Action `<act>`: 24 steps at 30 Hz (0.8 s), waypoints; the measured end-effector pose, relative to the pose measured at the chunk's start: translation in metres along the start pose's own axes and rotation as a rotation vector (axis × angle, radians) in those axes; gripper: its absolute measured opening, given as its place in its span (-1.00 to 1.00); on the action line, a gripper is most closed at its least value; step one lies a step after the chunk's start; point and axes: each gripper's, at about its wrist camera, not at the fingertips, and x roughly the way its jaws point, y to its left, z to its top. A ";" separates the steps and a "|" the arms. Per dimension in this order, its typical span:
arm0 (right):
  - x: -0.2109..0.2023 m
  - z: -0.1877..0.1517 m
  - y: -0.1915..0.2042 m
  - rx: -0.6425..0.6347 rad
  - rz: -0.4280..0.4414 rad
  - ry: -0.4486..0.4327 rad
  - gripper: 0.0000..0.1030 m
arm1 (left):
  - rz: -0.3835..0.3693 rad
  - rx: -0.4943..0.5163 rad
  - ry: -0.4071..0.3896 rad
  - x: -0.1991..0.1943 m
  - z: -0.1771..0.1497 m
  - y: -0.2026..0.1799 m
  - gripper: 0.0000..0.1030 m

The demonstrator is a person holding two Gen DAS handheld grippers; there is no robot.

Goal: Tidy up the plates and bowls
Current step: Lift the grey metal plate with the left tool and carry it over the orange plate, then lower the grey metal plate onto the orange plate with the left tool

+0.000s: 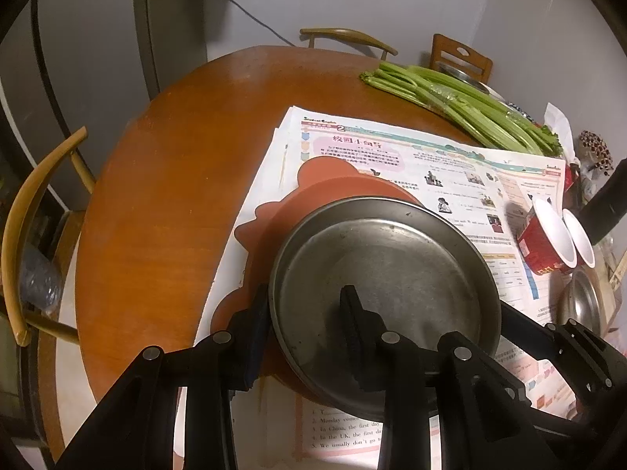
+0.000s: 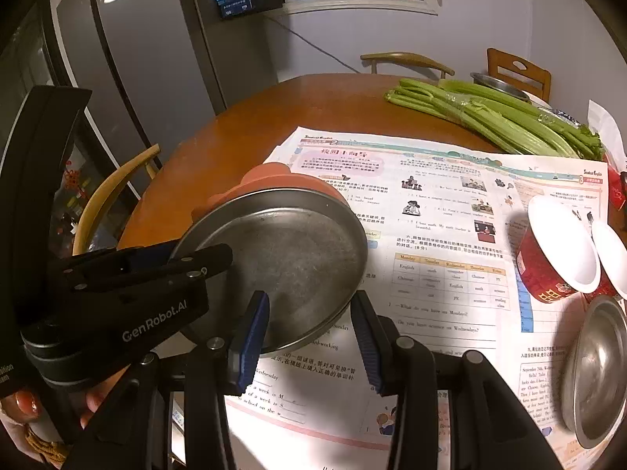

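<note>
1. Right now my left gripper (image 1: pixel 305 313) has its jaws clamped on the near rim of the metal plate (image 1: pixel 386 274), one finger inside and one outside.
2. That plate sits on an orange mat (image 1: pixel 274 211) over newspaper (image 2: pixel 450 235) on the table (image 1: pixel 164 196).
3. My right gripper (image 2: pixel 309 337) has its jaws apart on nothing, straddling the plate's near edge (barely clear of it).
4. I judge a level lift is best, towards the steel bowl (image 2: pixel 595 364) by the red cups (image 2: pixel 556 258).
</note>
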 end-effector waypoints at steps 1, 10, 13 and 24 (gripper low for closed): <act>0.001 0.000 0.000 0.001 0.001 0.002 -0.15 | 0.003 -0.002 -0.002 0.001 0.000 0.001 -0.30; 0.004 0.001 -0.001 -0.006 -0.003 0.000 -0.15 | 0.010 -0.007 -0.019 0.000 0.001 0.002 -0.29; 0.004 0.001 -0.001 -0.005 -0.007 -0.004 -0.15 | 0.011 -0.010 -0.028 -0.003 0.002 0.003 -0.29; -0.006 0.005 -0.012 0.021 -0.020 -0.044 -0.15 | 0.018 -0.060 -0.110 -0.036 0.004 0.019 -0.20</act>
